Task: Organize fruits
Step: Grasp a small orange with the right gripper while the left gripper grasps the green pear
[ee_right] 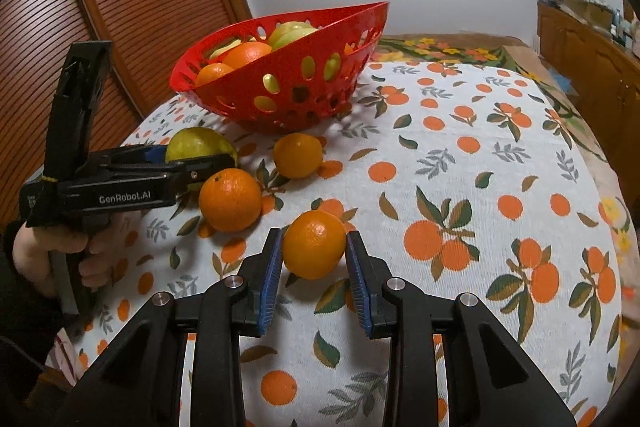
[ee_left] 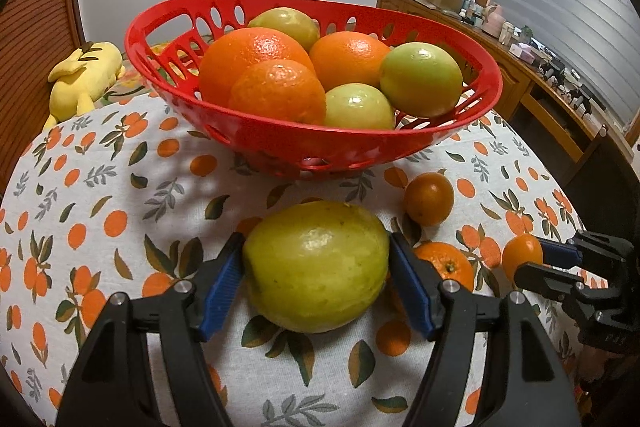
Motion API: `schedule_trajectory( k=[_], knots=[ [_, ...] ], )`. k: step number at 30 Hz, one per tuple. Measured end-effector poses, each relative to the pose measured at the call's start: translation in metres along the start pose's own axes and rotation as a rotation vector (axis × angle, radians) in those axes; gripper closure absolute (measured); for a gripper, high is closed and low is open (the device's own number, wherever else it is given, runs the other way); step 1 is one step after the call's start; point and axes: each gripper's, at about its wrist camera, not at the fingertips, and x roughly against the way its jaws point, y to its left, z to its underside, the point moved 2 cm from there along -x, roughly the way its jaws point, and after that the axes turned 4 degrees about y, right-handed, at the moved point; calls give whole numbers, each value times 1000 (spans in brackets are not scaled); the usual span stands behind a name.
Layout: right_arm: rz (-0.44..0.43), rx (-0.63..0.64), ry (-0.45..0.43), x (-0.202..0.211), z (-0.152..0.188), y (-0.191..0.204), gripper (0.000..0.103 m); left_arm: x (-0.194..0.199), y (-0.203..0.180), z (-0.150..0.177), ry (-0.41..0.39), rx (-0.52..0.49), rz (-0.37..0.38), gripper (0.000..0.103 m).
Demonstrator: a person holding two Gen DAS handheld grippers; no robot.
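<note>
A big yellow-green fruit (ee_left: 316, 267) lies on the orange-print tablecloth (ee_left: 120, 187) in front of the red basket (ee_left: 280, 141). My left gripper (ee_left: 316, 243) is shut on it, both blue pads touching its sides. The basket holds oranges and several green-yellow fruits. In the right wrist view my right gripper (ee_right: 314, 251) is shut on a small orange (ee_right: 314, 247) low over the cloth. The left wrist view shows that right gripper (ee_left: 534, 263) and its small orange (ee_left: 520, 255) at the far right. A loose orange (ee_right: 230, 199) and a mandarin (ee_right: 298, 155) lie between the grippers and the basket (ee_right: 288, 83).
A yellow plush toy (ee_left: 84, 75) sits beyond the table's left edge. A wooden sideboard (ee_left: 520, 79) with clutter runs along the right. A slatted wooden door (ee_right: 140, 7) stands behind the table. A hand (ee_right: 52, 251) holds the left gripper's handle. Printed cloth stretches to the right of the basket.
</note>
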Motion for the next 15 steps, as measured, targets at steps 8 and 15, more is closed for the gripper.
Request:
schedule_trajectory(
  k=[8, 15],
  knots=[
    [20, 22, -9, 2, 1, 4, 72, 2, 1, 2, 4, 0, 19, 35],
    [27, 34, -8, 1, -1, 5, 72, 10, 5, 8, 1, 14, 31, 36]
  ],
)
